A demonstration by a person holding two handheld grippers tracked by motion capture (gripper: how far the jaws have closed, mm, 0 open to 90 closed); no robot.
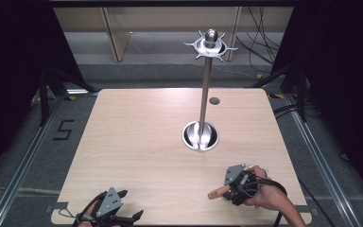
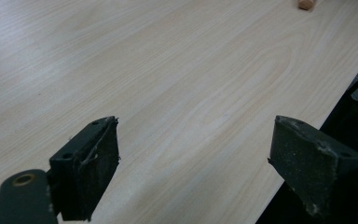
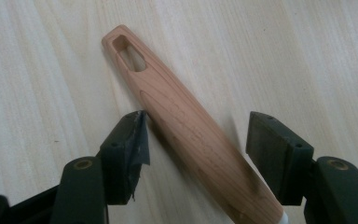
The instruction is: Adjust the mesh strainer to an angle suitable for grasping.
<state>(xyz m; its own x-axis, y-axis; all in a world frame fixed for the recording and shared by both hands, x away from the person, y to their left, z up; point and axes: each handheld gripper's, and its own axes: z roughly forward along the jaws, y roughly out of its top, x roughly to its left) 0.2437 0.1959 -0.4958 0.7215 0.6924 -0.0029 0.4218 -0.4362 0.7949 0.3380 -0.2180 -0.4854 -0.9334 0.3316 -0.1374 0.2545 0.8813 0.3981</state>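
Right tongs [image 3: 193,140] straddle a tapered pale-wood handle [image 3: 186,126] lying on the desk [image 3: 307,56], half open, not yet gripping. Left tongs [image 2: 193,163] gape wide, empty, apparently waiting.

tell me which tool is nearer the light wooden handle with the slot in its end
Right. The right tool straddles the light wooden handle, one pad touching it, the other apart. The left tool sits across the table's near edge, far off.

bare tabletop [image 1: 137,142] lies open; only the tall metal stand [image 1: 205,94] blocks the far centre.
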